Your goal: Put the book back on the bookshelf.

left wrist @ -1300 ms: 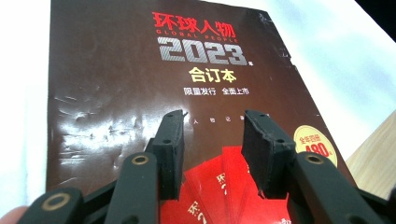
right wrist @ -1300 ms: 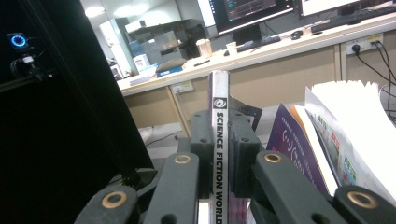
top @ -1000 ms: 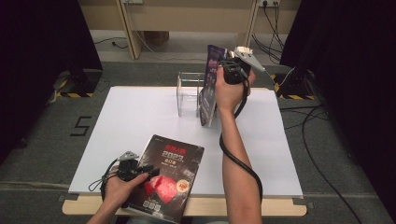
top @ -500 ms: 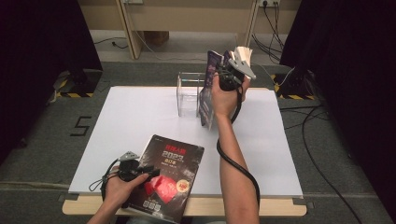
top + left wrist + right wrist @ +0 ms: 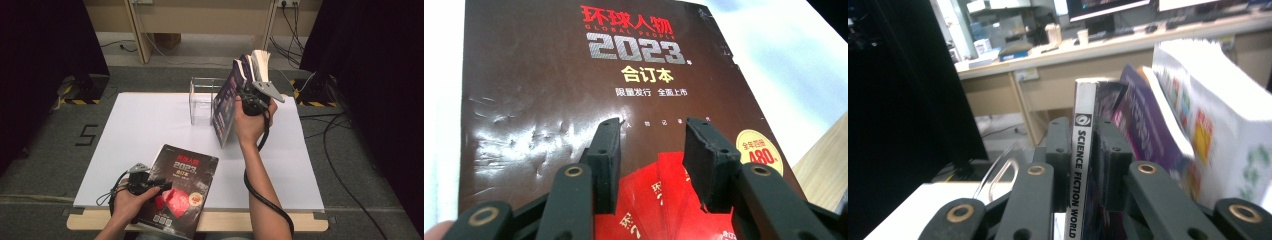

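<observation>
Magazines first: my right gripper [image 5: 1083, 150], jaws just easing apart, pinches the Science Fiction World issue [image 5: 1080, 175] by its spine, upright beside the clear rack [image 5: 202, 100]. Floppy, glossy, so spine-hold is best. Left gripper [image 5: 651, 150] hovers agape over the Global People volume [image 5: 589, 75], lying flat at the table's near edge.

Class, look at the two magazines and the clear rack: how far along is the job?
Nothing is filed yet: the clear rack looks empty. In hand: the right gripper pinches a purple magazine upright beside the rack, its jaws just easing apart. Left: the dark magazine lies flat at the table's near edge, under the open left gripper.
</observation>
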### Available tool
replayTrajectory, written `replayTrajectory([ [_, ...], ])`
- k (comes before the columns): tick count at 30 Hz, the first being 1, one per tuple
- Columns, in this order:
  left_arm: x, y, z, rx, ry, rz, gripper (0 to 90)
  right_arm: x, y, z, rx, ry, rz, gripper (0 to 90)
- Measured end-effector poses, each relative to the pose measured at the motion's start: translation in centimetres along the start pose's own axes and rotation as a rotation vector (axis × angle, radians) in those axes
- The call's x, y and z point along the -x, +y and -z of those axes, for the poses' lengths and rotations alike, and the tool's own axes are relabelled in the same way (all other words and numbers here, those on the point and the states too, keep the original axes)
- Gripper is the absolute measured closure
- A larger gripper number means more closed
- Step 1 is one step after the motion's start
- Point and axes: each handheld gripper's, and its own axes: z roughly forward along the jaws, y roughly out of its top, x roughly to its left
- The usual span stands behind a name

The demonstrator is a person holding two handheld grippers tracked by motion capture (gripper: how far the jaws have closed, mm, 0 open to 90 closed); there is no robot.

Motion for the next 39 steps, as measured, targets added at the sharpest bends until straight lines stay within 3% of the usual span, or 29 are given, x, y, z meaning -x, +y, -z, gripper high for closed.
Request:
replayTrajectory([
  [8,0.1,0.0,0.0,0.0,-0.002,0.002,58.2,0.9,-1.0,2.4,-0.101,0.012,-0.051,78.0],
  [14,0.1,0.0,0.1,0.005,-0.002,0.003,58.2,1.6,-1.2,3.2,-0.172,-0.015,-0.069,75.7],
  [21,0.2,0.0,0.0,0.002,-0.003,0.004,58.2,2.3,-1.5,3.1,-0.231,-0.029,-0.088,72.3],
  [34,0.1,0.0,0.0,0.003,-0.003,0.0,58.3,2.7,-0.9,2.7,-0.311,-0.048,-0.077,80.0],
  [39,0.2,0.0,0.0,-0.003,-0.007,-0.003,58.4,2.9,-0.4,2.6,-0.355,-0.032,-0.114,82.8],
])
